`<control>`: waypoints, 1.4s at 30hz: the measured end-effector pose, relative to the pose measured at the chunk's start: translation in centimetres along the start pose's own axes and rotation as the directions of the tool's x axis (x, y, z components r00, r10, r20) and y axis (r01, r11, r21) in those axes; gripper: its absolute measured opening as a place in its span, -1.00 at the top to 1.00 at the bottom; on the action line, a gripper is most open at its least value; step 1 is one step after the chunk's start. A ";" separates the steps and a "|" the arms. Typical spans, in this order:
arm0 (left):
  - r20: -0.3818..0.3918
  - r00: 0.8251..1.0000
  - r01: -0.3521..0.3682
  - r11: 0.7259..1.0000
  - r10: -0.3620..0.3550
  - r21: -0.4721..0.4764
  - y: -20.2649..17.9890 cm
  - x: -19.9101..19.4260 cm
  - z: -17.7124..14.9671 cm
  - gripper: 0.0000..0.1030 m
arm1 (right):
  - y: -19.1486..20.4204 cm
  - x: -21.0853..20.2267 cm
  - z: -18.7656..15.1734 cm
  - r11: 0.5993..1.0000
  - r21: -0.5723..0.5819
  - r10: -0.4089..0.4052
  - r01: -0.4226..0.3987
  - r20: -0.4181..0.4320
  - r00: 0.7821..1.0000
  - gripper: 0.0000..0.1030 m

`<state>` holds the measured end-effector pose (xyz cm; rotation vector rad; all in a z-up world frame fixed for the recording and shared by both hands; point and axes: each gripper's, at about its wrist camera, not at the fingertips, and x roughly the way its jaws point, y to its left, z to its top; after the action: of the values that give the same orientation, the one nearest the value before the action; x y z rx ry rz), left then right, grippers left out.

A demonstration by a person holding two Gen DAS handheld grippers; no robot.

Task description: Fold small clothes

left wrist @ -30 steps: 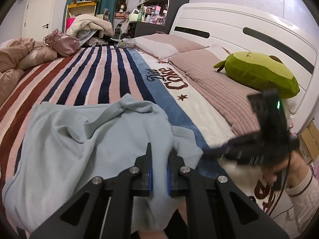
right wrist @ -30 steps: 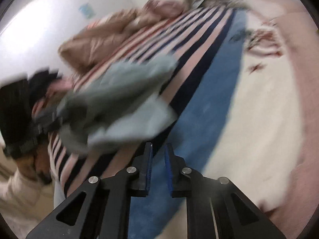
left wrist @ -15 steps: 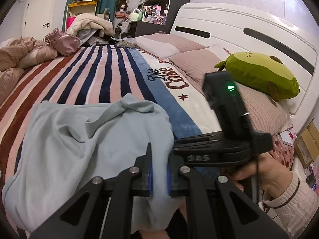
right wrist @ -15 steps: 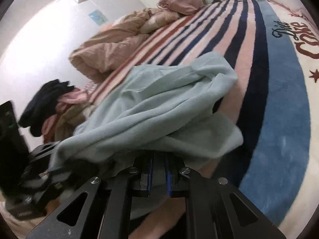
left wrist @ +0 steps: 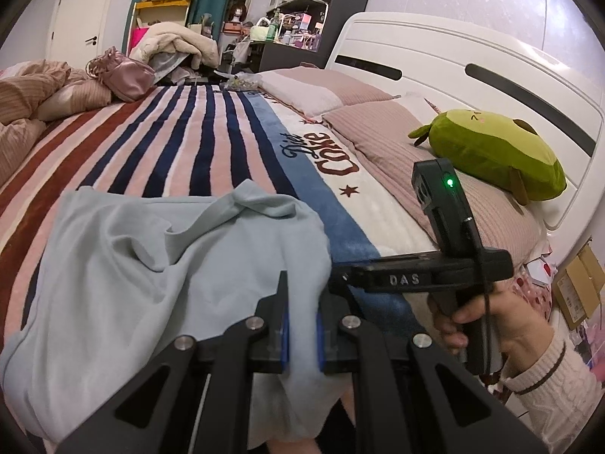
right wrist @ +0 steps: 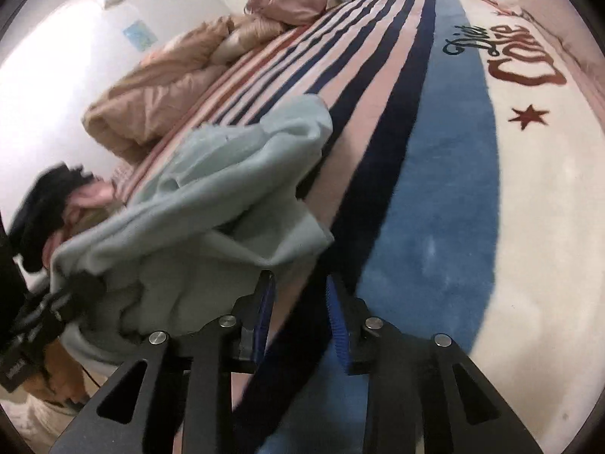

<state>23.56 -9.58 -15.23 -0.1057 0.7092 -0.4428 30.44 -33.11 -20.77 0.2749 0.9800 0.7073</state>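
Between your left gripper [left wrist: 301, 325] pads: pale blue shirt [left wrist: 151, 276] hem, clamped, rest crumpled on striped bed [left wrist: 159, 140] ahead. Right gripper [right wrist: 298, 314] jaws just opening, nothing between them, shirt just left. Spreading step; next, grab opposite hem corner.

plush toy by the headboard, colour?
Green plush toy, lighter yellow-green on top; left wrist view shows it best.

Both wrist cameras sat low and close over the bed [left wrist: 211, 121], left facing the headboard [left wrist: 472, 72], right looking across; both caught the pale-blue garment [left wrist: 151, 265].
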 end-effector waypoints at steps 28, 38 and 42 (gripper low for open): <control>-0.204 0.972 0.132 0.990 -0.120 0.045 -3.1 5.5 -2.7 0.18 | -0.5 -4.3 -0.2 0.995 -0.018 -0.100 0.101 0.053 0.994 0.41; -0.103 0.991 0.105 0.981 -0.089 0.160 -1.7 -0.8 -0.3 -0.46 | 2.2 -5.0 2.1 0.984 -0.090 -0.151 0.156 0.062 0.987 0.16; -0.056 0.998 -0.014 0.997 0.019 0.080 6.0 -3.6 2.4 -0.51 | 5.6 -1.6 4.6 0.983 -0.172 -0.061 0.064 0.024 0.998 0.16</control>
<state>24.82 -2.72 -12.71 -0.0122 0.7467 -0.4593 31.30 -29.56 -14.32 0.0976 0.9000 0.7261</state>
